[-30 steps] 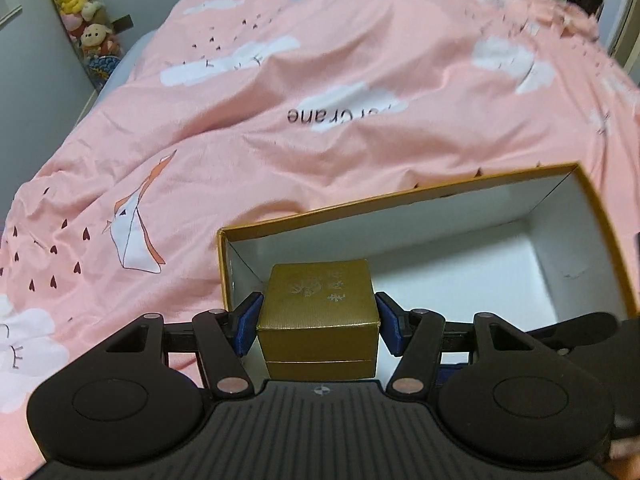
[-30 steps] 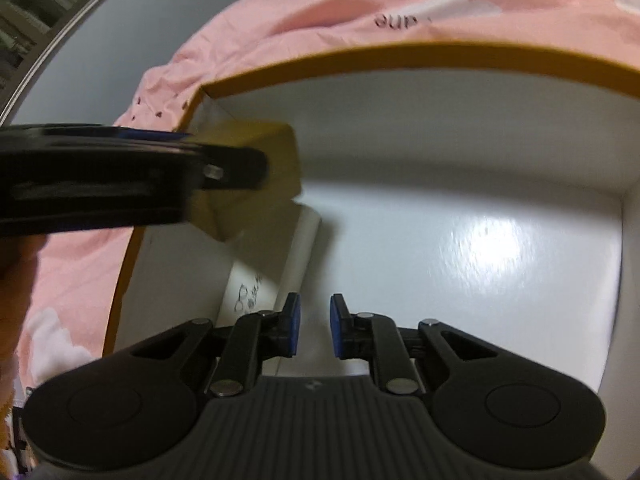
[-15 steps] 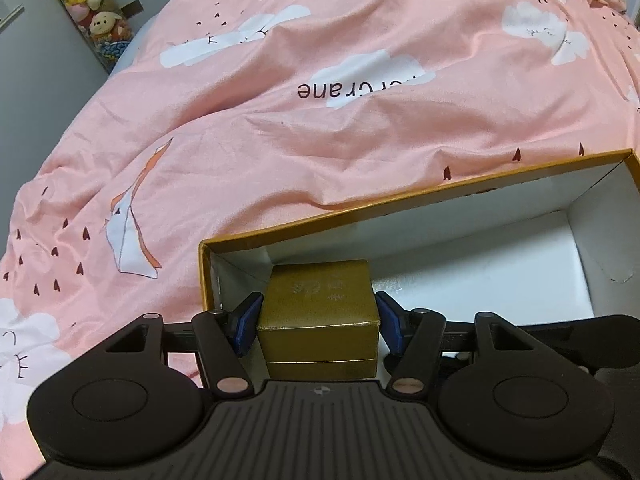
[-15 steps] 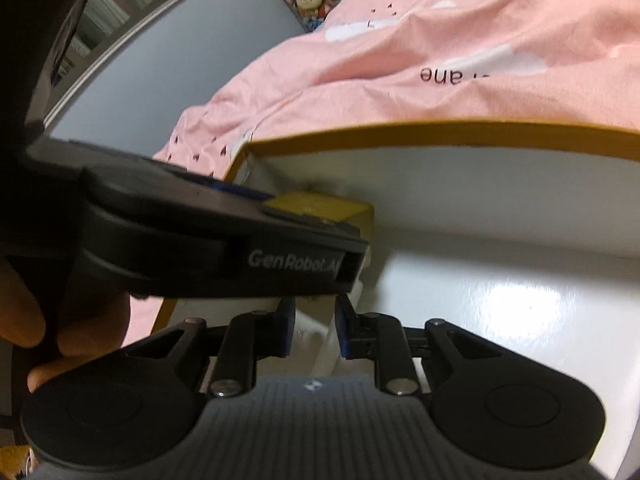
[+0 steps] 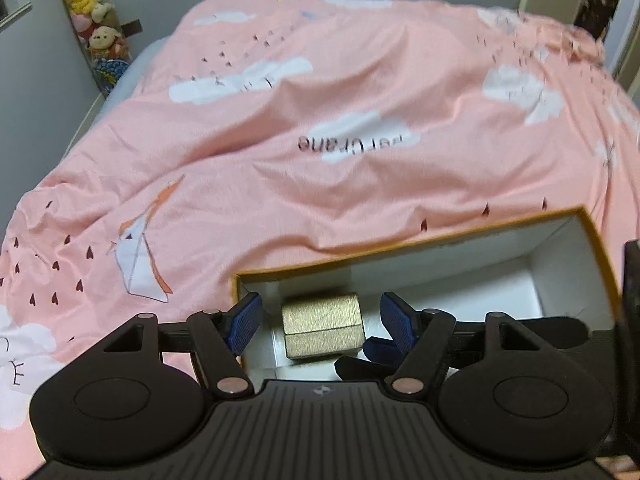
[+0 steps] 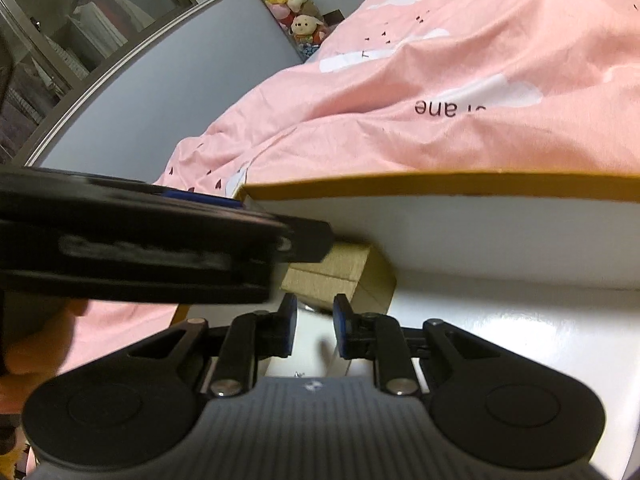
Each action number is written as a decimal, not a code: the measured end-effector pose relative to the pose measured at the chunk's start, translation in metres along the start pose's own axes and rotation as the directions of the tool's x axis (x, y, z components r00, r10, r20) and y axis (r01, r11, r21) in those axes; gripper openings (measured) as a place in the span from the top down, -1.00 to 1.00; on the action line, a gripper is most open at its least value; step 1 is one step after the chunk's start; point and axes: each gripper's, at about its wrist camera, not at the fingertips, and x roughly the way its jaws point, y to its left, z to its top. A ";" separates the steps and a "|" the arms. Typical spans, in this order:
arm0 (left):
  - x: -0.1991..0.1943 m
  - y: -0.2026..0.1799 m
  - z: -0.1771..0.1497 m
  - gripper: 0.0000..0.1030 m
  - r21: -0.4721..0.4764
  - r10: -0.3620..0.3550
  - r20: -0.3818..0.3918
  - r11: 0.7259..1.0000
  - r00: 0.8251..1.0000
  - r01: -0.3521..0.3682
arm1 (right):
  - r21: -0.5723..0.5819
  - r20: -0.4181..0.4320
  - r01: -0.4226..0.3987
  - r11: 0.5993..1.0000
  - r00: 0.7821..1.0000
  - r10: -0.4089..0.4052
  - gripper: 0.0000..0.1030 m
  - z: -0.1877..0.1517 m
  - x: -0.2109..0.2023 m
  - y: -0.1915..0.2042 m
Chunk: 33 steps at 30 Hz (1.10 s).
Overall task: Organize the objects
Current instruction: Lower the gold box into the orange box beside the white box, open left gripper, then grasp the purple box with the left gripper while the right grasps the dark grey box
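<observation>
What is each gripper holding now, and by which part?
Nothing. The left gripper has just been opening; the gold box sits free between its pads inside the large box. The right gripper is shut, empty.

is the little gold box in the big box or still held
In. The gold box sits in the big box; the left gripper pads stand clear.

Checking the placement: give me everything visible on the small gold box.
The small gold box is a cube-like gift box with a brushed metallic-gold finish and a seam where lid meets base. It sits closed and upright on the white floor of the big open box, in its near-left corner. The left gripper has just been opening; its blue pads stand clear of both sides, so nothing grips it.
</observation>
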 end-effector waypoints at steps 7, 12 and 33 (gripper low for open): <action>-0.020 0.015 -0.012 -0.52 -0.044 -0.023 0.075 0.999 0.997 0.026 | 0.038 -0.012 0.048 0.998 0.999 -0.048 0.54 0.001 0.004 -0.009; -0.024 0.026 -0.018 -0.47 -0.075 -0.029 0.081 0.997 0.996 0.035 | 0.079 -0.034 0.015 0.997 0.999 -0.012 0.54 0.006 0.015 -0.011; -0.106 0.017 -0.075 -0.44 -0.043 -0.057 0.212 0.997 0.976 0.068 | -0.079 0.035 0.083 0.993 0.996 -0.080 0.55 -0.019 -0.064 0.039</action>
